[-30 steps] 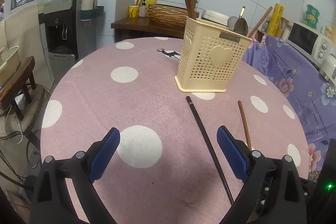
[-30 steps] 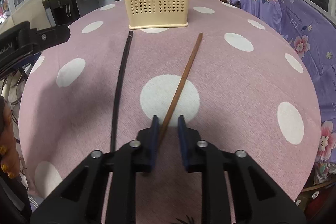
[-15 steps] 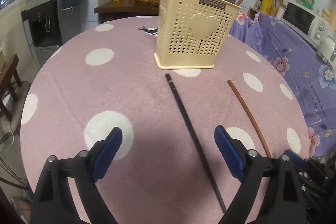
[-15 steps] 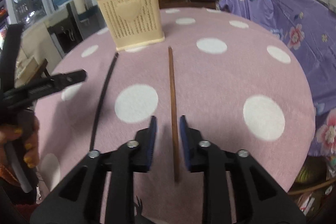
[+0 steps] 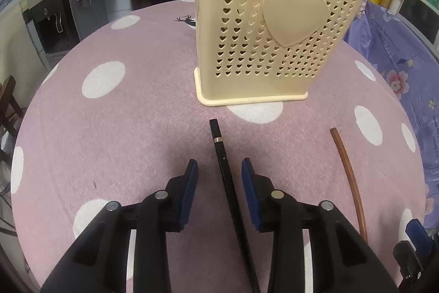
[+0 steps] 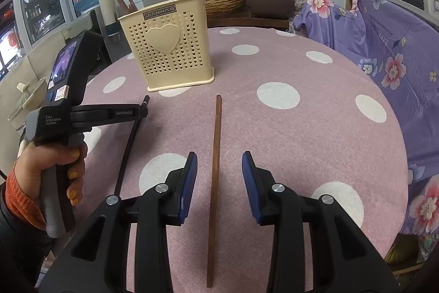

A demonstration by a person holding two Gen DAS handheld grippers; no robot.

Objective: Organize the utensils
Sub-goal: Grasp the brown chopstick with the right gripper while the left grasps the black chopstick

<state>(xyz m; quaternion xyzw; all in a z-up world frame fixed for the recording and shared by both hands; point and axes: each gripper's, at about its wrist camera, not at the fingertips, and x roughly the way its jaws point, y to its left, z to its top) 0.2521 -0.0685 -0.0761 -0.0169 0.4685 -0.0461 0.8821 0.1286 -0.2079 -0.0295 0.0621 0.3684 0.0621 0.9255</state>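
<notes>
Black chopstick (image 5: 225, 166) flat on the tablecloth, running between the blue pads (image 5: 189, 188) of the left gripper (image 5: 219, 183); blunt end with a pale ring pointing toward the utensil holder (image 5: 274, 26) and stopping just short of its base. Jaws of the left gripper just closed inward from a wide spread, now partly apart, a gap visible on each side of the chopstick, no pad pressing on it. Brown wooden chopstick (image 6: 215, 150) likewise flat on the cloth, lying between the pads (image 6: 251, 183) of the right gripper (image 6: 219, 177); jaws just opened, standing clear of the stick on both sides. Both chopsticks roughly parallel, near each other, far ends toward the holder. Cream plastic utensil holder with heart-shaped perforations and a raised heart, upright near the table's far side; brown chopsticks and a spoon standing in it. From the right wrist view: person's hand (image 6: 55, 169) with an orange cuff around the left gripper's handle. Pink round tablecloth (image 6: 301, 128) with white dots underneath everything. Purple floral fabric (image 6: 384, 45) beyond the table on the right side; water dispenser (image 5: 68, 13) beyond it on the left side.
</notes>
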